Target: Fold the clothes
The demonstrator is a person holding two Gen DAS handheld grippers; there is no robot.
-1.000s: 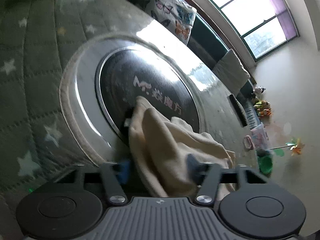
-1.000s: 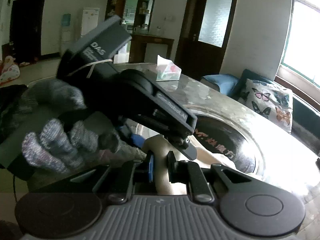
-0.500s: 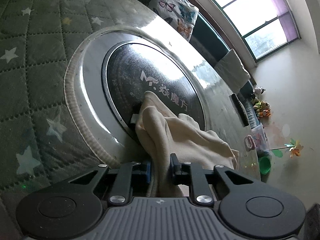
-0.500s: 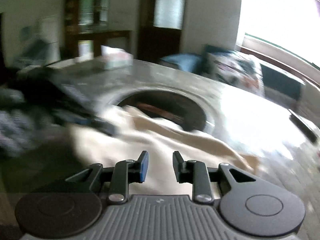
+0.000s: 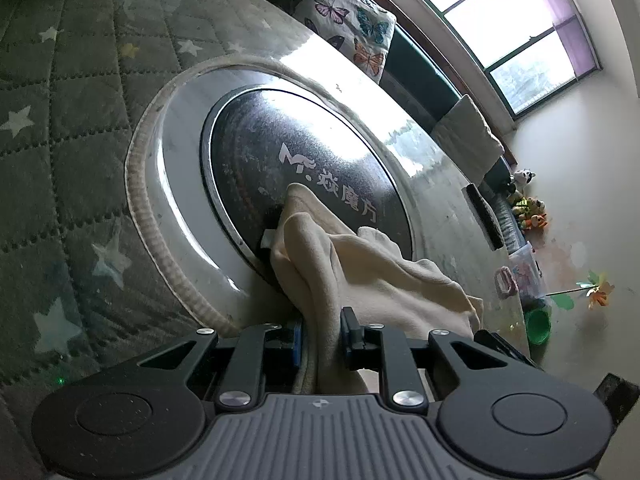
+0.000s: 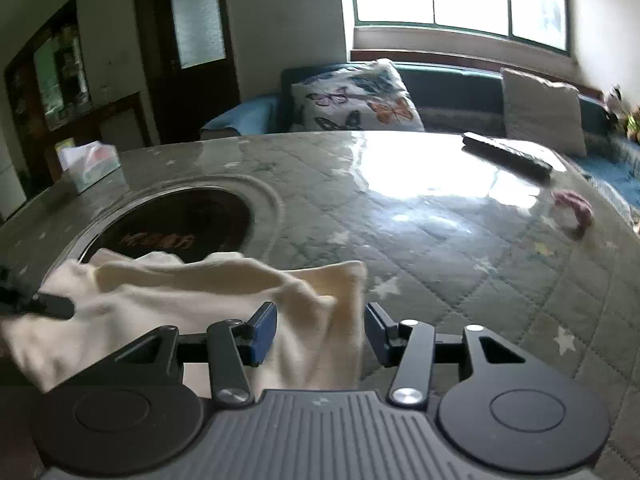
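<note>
So the cream garment [image 5: 360, 264] is bunched up on the quilted star-pattern table cover [image 5: 60, 160], lying partly over the near edge of the round black cooktop [image 5: 280, 152] set into the table, with one end draped onto the dark glass right below the white lettering. The left gripper [image 5: 322, 338] has its two fingers squeezed nearly together on a thick fold of that garment, cloth pinched between the blue pads and rising up out of them toward the cooktop. The right gripper [image 6: 320, 330] is spread wide, and a corner of the garment [image 6: 192, 300] sits in the gap between its fingers, but the pads aren't pressing on it, so it's got hold of nothing. From the right wrist camera the garment lies just on the near side of the cooktop [image 6: 180, 224]. Beyond the cooktop there's a tissue box [image 6: 90, 164] near the table edge, and well off to the cooktop's right a dark remote [image 6: 508, 156] and a pink scrunchie-looking thing [image 6: 574, 208]. A butterfly cushion [image 6: 356, 100] sits on the sofa behind the table.
</note>
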